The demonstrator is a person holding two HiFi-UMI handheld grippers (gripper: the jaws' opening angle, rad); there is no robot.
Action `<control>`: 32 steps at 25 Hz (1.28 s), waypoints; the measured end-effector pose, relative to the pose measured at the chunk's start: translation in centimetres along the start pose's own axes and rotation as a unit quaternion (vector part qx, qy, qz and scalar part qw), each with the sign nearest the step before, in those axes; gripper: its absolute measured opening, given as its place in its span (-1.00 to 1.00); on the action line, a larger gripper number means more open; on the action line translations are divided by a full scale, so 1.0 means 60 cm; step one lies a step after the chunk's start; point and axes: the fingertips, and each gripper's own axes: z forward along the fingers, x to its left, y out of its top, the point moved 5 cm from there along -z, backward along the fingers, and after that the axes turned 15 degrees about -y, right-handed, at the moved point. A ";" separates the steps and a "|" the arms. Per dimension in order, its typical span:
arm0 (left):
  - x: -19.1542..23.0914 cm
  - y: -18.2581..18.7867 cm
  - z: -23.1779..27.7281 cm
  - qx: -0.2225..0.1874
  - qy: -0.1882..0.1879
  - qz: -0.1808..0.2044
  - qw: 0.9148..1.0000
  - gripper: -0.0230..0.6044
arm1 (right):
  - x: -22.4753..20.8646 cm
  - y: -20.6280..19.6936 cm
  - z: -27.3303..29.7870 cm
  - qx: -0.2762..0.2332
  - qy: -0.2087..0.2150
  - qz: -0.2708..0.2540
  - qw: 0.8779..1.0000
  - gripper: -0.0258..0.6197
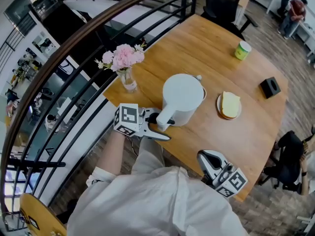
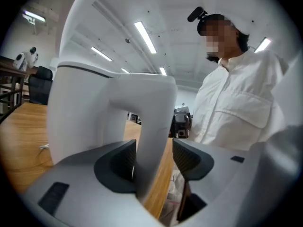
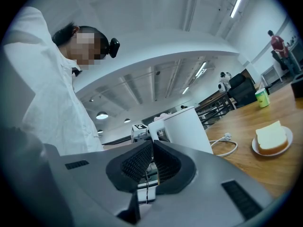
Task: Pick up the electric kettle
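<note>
Kettle (image 1: 182, 100) stands upright near the middle of the counter (image 1: 197, 43), its handle (image 2: 154, 126) between the spread jaws of the left hand-held gripper (image 2: 154, 157). One pad lies against or just beside the handle and the other stands clear, so nothing is clamped yet. Right hand-held gripper (image 3: 152, 162) hangs well apart by the counter's near edge, jaws pressed together on nothing. Trouble would likely come in the lift: with a loose or off-centre hold the heavy body could tip or twist between the pads and swing into the plate of bread (image 1: 229, 105) just beside it. A loose white cord (image 3: 227, 146) might also drag
</note>
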 end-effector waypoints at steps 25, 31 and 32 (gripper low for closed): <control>0.021 0.038 0.132 -0.014 0.201 0.128 0.971 -0.69 | -0.018 0.008 -0.042 -0.031 -0.052 0.022 0.998 -0.87; 0.005 0.045 0.134 0.000 0.215 0.147 0.966 -0.66 | -0.016 0.011 -0.050 -0.034 -0.053 0.020 0.998 -0.87; 0.002 0.044 0.135 0.009 0.217 0.150 0.965 -0.65 | -0.018 0.012 -0.051 -0.035 -0.054 0.020 0.998 -0.87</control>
